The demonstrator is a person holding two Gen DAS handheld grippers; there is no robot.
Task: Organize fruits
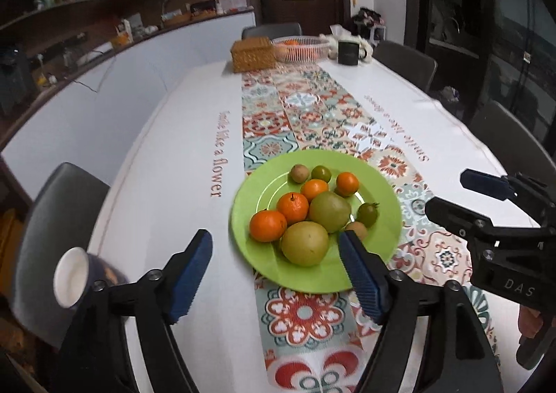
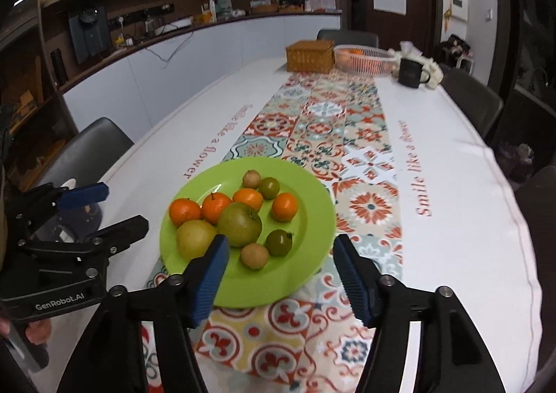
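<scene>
- Left claw (image 1: 276, 247): spread wide, nothing between the blue pads (image 1: 194, 274), hanging above the near edge of the plate (image 1: 382, 198).
- Right claw (image 2: 279, 252): also spread, empty, over the plate's near right rim; seen from the left camera, off to the right (image 1: 448, 194) of the left claw.
- Plate: green, resting on the patterned runner (image 1: 302, 316), just ahead of both claws.
- Fruit on the plate, all ahead of the claws: two big yellow-green fruits (image 1: 304, 242) (image 1: 329, 211) nearest, four oranges (image 1: 267, 225) (image 1: 292, 207) (image 1: 314, 189) (image 1: 347, 183) beyond and left, two green tomatoes (image 1: 367, 214) (image 1: 320, 173), two small brownish fruits (image 1: 356, 229) (image 1: 299, 173).
- Left pad of the right claw partly covering one big fruit (image 2: 195, 239).
- Cup (image 1: 71, 276) just left of the left claw, near the table (image 1: 156, 163) edge.
- Far end, well beyond the claws: wicker box (image 1: 253, 54), white basket (image 1: 301, 48) holding orange fruit, dark mug (image 1: 348, 51).
</scene>
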